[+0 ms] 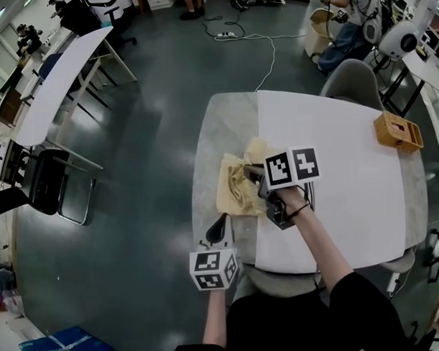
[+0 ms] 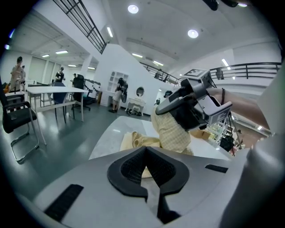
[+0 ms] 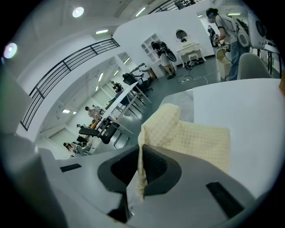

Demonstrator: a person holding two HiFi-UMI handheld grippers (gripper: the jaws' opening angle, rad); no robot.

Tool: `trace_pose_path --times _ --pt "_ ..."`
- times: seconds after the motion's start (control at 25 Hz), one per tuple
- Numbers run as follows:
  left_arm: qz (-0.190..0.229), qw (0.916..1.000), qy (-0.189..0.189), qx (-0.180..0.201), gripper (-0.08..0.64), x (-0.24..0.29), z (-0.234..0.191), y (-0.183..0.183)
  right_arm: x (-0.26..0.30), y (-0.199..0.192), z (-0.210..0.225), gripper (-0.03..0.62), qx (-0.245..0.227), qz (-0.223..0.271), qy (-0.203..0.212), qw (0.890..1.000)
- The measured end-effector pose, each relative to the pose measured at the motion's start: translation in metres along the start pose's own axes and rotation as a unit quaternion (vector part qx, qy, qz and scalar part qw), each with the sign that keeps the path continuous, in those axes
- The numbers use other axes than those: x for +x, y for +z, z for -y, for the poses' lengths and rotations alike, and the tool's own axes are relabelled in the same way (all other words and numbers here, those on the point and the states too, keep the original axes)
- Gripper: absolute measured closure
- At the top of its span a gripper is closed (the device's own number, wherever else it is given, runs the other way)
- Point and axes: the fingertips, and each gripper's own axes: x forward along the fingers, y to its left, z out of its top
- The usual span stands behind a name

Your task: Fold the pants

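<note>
The cream checked pants (image 1: 238,186) lie bunched at the left side of the table (image 1: 211,128), where its grey top meets a white sheet (image 1: 333,131). My right gripper (image 1: 255,177) is shut on a fold of the pants and holds it lifted off the heap. In the right gripper view the cloth (image 3: 196,138) runs up out of the pinched jaws (image 3: 139,178). My left gripper (image 1: 220,229) hovers at the table's near left edge, short of the pants, jaws shut with nothing in them. The left gripper view looks over its jaws (image 2: 150,176) at the pants (image 2: 171,133) hanging from the right gripper (image 2: 187,107).
A small wooden box (image 1: 398,131) sits at the table's far right edge. A grey chair (image 1: 353,76) stands behind the table, with a person beyond it. A long white table (image 1: 62,83) and black chairs (image 1: 47,181) stand to the left across the floor.
</note>
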Motion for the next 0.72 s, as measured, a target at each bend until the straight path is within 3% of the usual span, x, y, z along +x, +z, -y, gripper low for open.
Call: trace_pose_path --times 0.72 --pt "-0.016 0.9994 0.018 -0.025 0.546 -0.006 -0.033 -0.016 0.08 -0.03 0.004 0.568 0.033 -0.047 -0.03 0.998"
